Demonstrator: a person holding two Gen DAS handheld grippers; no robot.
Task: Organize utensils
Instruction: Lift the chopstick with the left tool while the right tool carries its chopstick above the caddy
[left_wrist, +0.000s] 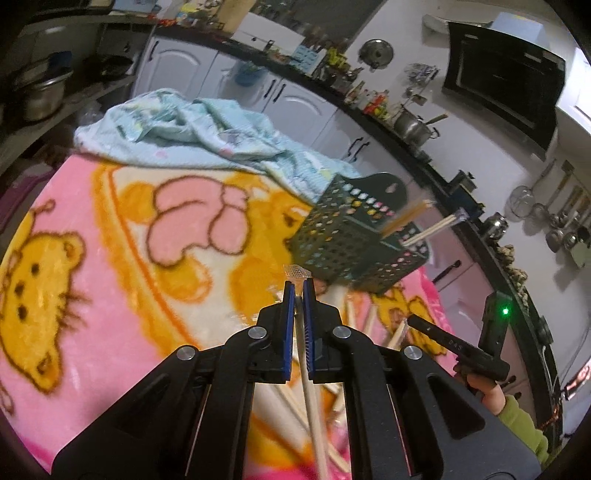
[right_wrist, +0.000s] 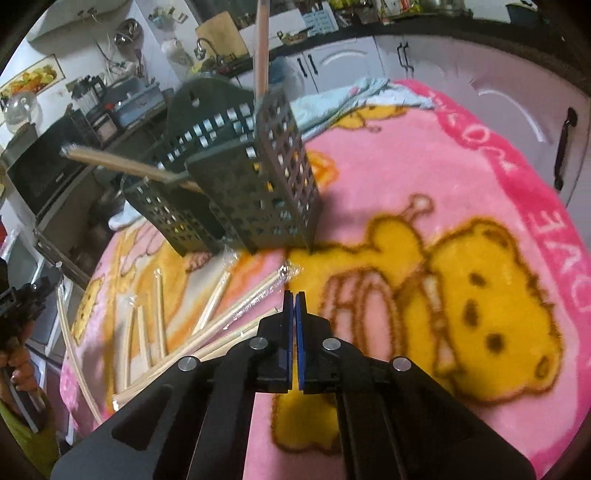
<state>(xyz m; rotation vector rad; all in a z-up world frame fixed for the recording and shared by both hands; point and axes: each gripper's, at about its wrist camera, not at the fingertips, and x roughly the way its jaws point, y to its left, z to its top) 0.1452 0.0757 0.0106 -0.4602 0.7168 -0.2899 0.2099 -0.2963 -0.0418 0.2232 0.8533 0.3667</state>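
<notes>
Readable writing is scarce: pink letters run along the rim of the pink bear-print blanket (right_wrist: 461, 177), seen upside down in the right wrist view, part of it looks like "LOVE" (the rest is too warped to read). White marks on the black bar of the right gripper seen in the left wrist view are too small to read.

Left gripper (left_wrist: 298, 286) is closed tight on a wrapped chopstick (left_wrist: 308, 387), clear crinkled wrapper tip poking out past the pads, stick running back under the jaws. Right gripper (right_wrist: 294, 297) has its jaws pressed together with nothing between them, hovering over the blanket.

Dark green perforated utensil holder (right_wrist: 258, 192) stands on the blanket beyond both grippers, a few chopsticks already leaning out of its compartments (left_wrist: 406, 218). More loose wrapped chopsticks (right_wrist: 236, 310) lie scattered on the blanket just in front of the holder, left of the right gripper.

Crumpled light blue cloth (left_wrist: 207, 129) sits behind the holder. White cabinets and a cluttered black counter (left_wrist: 369, 99) ring the background; a green sleeve (left_wrist: 524, 424) shows at the edge.
</notes>
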